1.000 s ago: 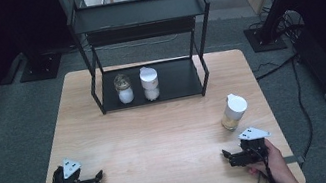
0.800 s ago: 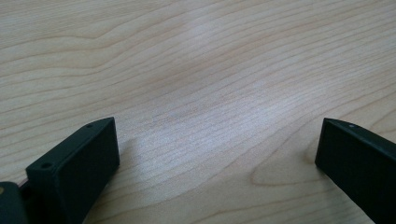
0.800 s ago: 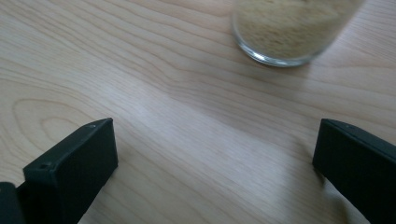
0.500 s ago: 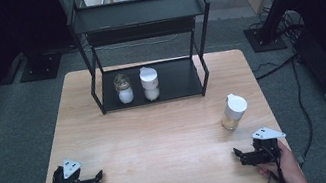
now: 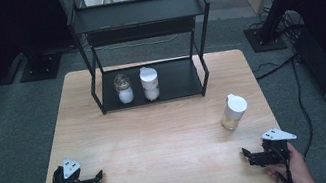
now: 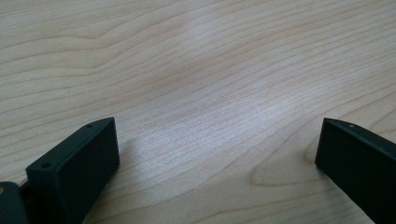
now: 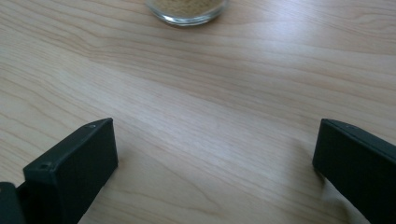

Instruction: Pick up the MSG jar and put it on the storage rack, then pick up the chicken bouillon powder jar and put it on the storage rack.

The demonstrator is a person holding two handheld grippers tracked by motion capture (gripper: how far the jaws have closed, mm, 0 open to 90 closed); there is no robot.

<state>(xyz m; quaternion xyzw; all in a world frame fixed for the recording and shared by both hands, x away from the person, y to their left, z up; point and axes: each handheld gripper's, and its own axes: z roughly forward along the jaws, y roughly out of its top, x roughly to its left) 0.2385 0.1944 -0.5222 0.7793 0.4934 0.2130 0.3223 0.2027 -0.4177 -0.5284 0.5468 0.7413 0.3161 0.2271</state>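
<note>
Right hand-held gripper [image 5: 246, 154] drawn back from jar [image 5: 233, 111] toward bench [image 5: 170, 141] edge; both jaws wide, left hand-held gripper [image 5: 98, 176] too.

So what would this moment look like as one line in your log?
left gripper: open, empty, low over table | right gripper: open, empty | jar: upright on table, ahead of right gripper, untouched | rack: two jars on bottom shelf

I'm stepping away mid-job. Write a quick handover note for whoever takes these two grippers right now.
Left gripper: open, empty, low at the near left of the wooden table.
Right gripper: open, empty, near right, facing the white-lidded glass jar of tan grains.
That jar stands upright on the table, right of the black metal shelf rack.
Two more white-filled jars stand on the rack's bottom shelf.
Done: nothing gripped.
Left: probably shelving the tan jar.
</note>
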